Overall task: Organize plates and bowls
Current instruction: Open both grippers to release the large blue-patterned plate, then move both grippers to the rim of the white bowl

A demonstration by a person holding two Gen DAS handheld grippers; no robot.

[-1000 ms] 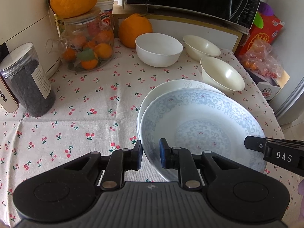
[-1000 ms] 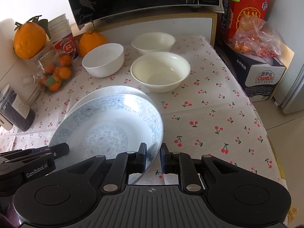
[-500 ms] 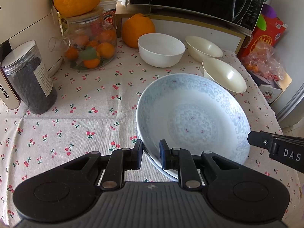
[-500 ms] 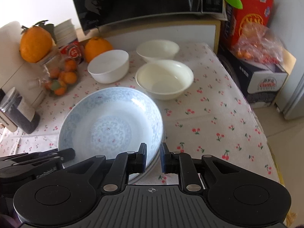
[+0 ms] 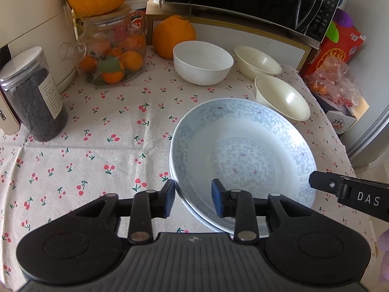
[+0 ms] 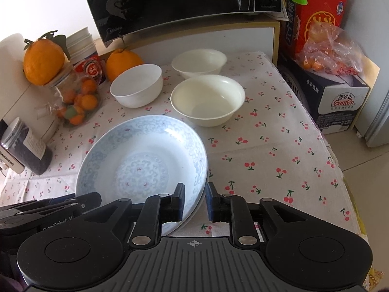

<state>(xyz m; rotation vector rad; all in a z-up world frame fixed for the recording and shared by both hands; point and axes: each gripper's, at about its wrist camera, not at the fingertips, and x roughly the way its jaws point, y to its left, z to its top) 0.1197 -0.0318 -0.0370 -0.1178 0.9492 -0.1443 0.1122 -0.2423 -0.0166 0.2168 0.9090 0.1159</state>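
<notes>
A blue-patterned plate [image 5: 243,155] lies stacked on a second plate on the cherry tablecloth; it also shows in the right wrist view [image 6: 143,165]. My left gripper [image 5: 193,200] is open, its jaws straddling the plate's near-left rim. My right gripper [image 6: 194,202] is open, its jaws either side of the plate's near-right rim. A white bowl [image 5: 203,62] and two cream bowls [image 5: 257,62] [image 5: 282,99] stand behind the plates.
A glass jar of oranges [image 5: 111,53], a dark-filled canister [image 5: 34,95], a loose orange [image 5: 173,36] and a microwave [image 5: 255,0] line the back and left. Boxes and a bag of fruit [image 6: 328,48] stand off the table's right edge.
The patterned plate came down from a tilted, lifted hold onto the lower plate. Both grippers opened and let go of its rim.
</notes>
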